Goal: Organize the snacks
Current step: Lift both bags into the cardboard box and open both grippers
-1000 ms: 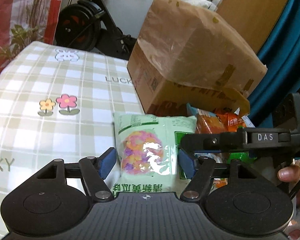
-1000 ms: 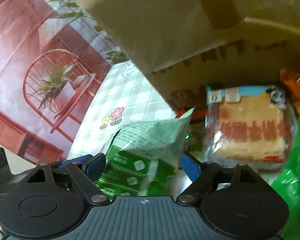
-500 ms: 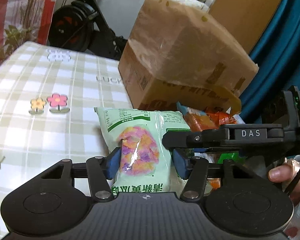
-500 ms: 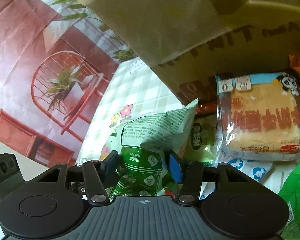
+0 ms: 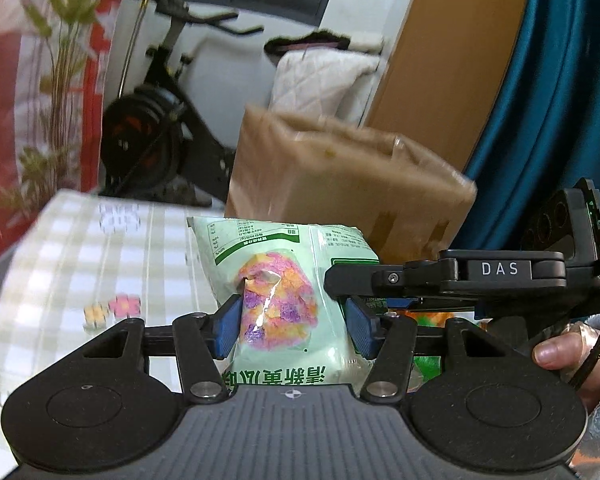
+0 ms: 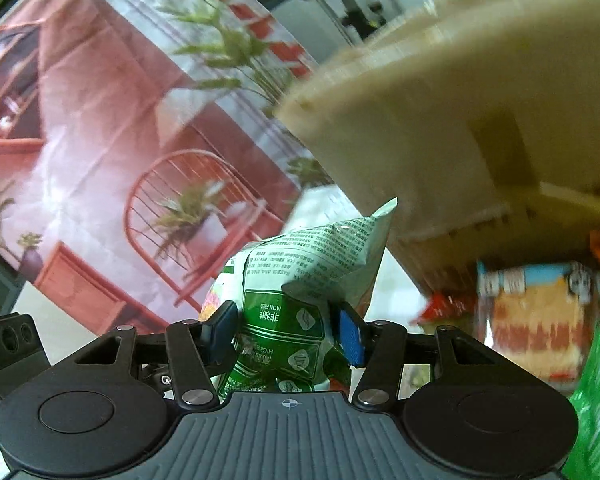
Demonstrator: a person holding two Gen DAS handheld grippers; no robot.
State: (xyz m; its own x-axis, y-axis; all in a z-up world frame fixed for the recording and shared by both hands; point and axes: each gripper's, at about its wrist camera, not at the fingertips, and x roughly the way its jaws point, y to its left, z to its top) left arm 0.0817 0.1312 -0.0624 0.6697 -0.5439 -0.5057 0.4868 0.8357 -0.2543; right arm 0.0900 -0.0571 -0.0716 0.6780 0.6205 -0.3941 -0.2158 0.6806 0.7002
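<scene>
1. My left tongs (image 5: 294, 326) are clamped across the pale green snack bag (image 5: 284, 280), held clear above the checked tablecloth (image 5: 80, 264).
2. My right tongs (image 6: 286, 334) pinch a dark green bag (image 6: 296, 320).
3. The cardboard box (image 5: 340, 184) sits just beyond both bags, which stand upright.

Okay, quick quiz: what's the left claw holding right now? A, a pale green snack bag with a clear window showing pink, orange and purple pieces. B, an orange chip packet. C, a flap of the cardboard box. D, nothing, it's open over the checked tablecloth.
A: the left claw has both blue pads pinching the pale green snack bag at its clear window.
</scene>
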